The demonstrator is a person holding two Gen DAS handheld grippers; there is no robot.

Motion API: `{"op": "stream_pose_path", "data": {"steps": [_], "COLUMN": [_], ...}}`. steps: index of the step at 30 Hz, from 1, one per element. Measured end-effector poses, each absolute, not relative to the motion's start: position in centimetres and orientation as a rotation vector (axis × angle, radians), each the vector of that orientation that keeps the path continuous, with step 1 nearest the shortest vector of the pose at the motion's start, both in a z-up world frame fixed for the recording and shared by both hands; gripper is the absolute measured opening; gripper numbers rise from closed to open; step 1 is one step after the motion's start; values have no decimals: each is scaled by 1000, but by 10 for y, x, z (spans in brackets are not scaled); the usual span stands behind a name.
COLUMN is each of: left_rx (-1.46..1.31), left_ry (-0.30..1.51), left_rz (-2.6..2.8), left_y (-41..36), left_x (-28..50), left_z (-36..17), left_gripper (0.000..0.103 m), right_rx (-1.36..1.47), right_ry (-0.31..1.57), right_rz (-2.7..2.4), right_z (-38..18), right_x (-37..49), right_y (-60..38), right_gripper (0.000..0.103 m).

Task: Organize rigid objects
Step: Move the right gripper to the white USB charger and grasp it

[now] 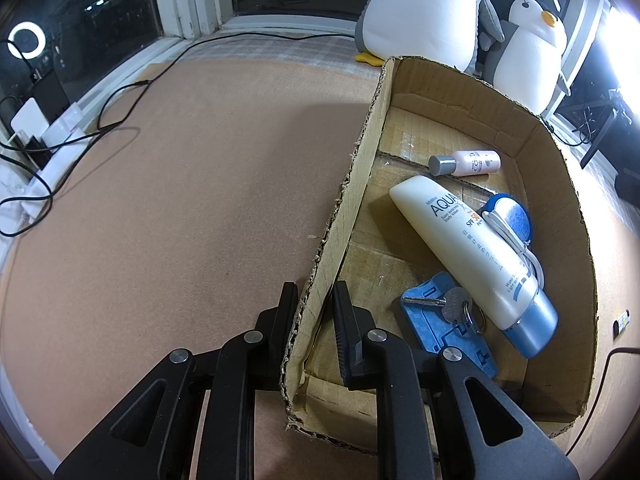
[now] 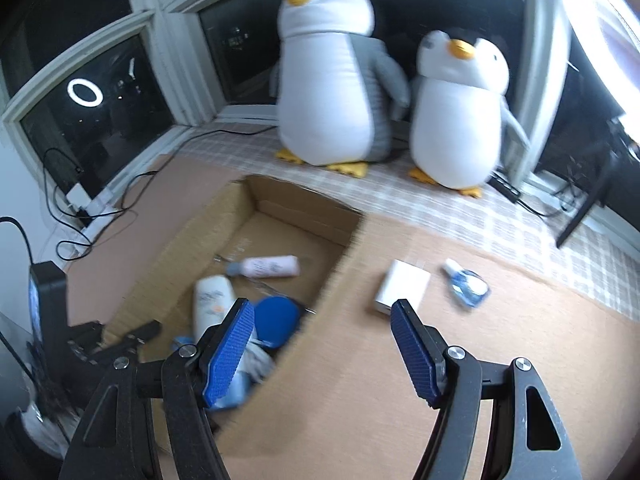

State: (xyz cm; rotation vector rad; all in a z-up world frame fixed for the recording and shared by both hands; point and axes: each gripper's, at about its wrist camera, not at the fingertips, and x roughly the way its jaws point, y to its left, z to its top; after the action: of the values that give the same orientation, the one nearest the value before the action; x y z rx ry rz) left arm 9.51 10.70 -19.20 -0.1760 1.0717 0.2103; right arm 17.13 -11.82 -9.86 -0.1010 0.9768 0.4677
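My left gripper [image 1: 314, 300] was clamped on the near side wall of the open brown cardboard box [image 1: 400, 92], one black finger outside the torn edge and the other inside, pinching the wall between them. My right gripper [image 2: 322, 344] gripped nothing: its blue ribbed pads [image 2: 230, 354] stood wide apart, one hanging over the box's interior and the other over the brown cork-like mat [image 2: 360, 400], with the box's right wall passing beneath the gap.

Inside the box lay a long white lotion tube with a pale blue cap [image 1: 472, 256], slanted across the floor. Beside it sat a round blue case wrapped with a white cord [image 1: 510, 218], a small pink bottle with a grey cap [image 1: 466, 163] farther back, and a blue plastic plate [image 1: 436, 320] with a metal key on a ring [image 1: 448, 304] resting on top.

Outside the box, on the mat to its right, a small white rectangular box [image 2: 402, 286] and a little clear bottle of blue liquid [image 2: 466, 282] lay near each other.
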Motion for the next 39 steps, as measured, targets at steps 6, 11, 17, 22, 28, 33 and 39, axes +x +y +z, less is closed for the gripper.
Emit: {"op": "stream_pose_path", "data": {"steps": [6, 11, 17, 22, 28, 33, 39], "left_rx": [-175, -175, -177, -176, -176, -176, -176], "left_ry": [1072, 1072, 1072, 1072, 1072, 1072, 1072], "left_rz": [212, 212, 212, 213, 213, 213, 213], "left_y": [108, 108, 109, 109, 108, 109, 108], "left_x": [94, 94, 93, 93, 93, 93, 93], "left_z": [-191, -191, -191, -191, -191, -191, -191], "left_gripper": [16, 16, 16, 16, 16, 16, 16], "right_rx": [-88, -75, -49, -44, -28, -40, -38], "right_ry": [1010, 1040, 1081, 1112, 1134, 1144, 1174], "right_rz": [414, 390, 364, 348, 350, 350, 331], "right_z": [-115, -130, -150, -164, -172, -177, -184], "right_x": [180, 194, 217, 231, 243, 250, 261], "right_y": [-151, -157, -150, -144, -140, -133, -135], "right_gripper": [67, 67, 60, 54, 49, 46, 39]}}
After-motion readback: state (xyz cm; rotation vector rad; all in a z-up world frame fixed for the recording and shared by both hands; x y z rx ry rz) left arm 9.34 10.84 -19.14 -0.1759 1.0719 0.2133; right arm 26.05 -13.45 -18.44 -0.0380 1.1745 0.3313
